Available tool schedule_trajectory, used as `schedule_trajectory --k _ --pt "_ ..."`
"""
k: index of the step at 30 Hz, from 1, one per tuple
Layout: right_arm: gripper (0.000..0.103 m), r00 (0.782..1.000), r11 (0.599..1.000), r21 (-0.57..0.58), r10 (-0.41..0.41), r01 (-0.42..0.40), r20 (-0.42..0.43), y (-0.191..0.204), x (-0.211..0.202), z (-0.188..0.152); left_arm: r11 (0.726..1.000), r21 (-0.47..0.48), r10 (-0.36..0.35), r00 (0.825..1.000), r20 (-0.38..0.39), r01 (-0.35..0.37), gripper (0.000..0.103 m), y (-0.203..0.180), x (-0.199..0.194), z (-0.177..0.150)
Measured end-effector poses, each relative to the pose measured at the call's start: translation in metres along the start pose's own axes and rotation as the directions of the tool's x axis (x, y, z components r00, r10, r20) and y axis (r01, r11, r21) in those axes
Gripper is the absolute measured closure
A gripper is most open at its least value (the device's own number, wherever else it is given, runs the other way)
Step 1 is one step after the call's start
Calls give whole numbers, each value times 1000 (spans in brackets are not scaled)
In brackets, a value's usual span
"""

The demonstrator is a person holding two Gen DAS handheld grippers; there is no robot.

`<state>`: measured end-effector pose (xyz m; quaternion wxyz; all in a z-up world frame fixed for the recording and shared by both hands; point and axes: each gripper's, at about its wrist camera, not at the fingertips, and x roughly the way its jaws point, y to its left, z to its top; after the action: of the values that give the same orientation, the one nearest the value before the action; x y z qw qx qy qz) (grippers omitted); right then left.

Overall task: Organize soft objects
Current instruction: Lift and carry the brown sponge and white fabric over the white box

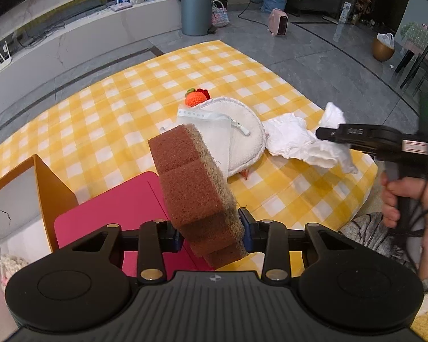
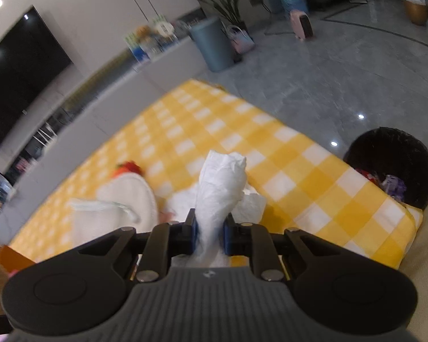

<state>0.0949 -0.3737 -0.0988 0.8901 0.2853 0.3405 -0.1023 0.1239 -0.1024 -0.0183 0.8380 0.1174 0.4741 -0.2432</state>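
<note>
Living room with grey tiled floor, dark television on the wall, grey bin and pink heater in the background. Yellow-and-white checked cloth spread over a low padded surface, whether mattress or cushion cannot be told.

Left claw clamped on a brown sponge, blue pads pressing its lower end from both sides, sponge lifted and tilted above a pink board. Orange-walled box with white inside just left of the board, something pale and knitted at its bottom corner.

Right claw pinched on a crumpled white paper towel, pads nearly together with the paper bunched between them; top of the towel standing up past the fingers, loose end trailing down toward the cloth. In the left view, the same claw held by a hand at the right edge, towel hanging from it.

Mid-cloth: round white pad with a white mesh zip pouch lying on it, orange knitted fruit and a red one touching its far edge. Black bin beside the cloth's right corner in the blurred right view.
</note>
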Motion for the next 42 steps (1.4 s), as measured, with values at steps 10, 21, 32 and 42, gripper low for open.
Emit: schedule_trajectory --k 10,21,32,42 --pt "88 933 952 1 301 -307 196 12 -84 14 1000 -8 27 993 119 -26 60 1 -19 -1" --pt "88 868 893 -122 450 -433 210 55 -117 12 997 -73 29 981 194 -15 60 16 -45 -5" --pt "88 812 837 -304 530 -455 244 120 -175 10 967 -252 133 933 334 -47 60 71 -110 -36" --pt "88 739 721 -511 637 -468 220 218 -224 -7 904 -428 194 904 382 -13 60 139 -141 -88"
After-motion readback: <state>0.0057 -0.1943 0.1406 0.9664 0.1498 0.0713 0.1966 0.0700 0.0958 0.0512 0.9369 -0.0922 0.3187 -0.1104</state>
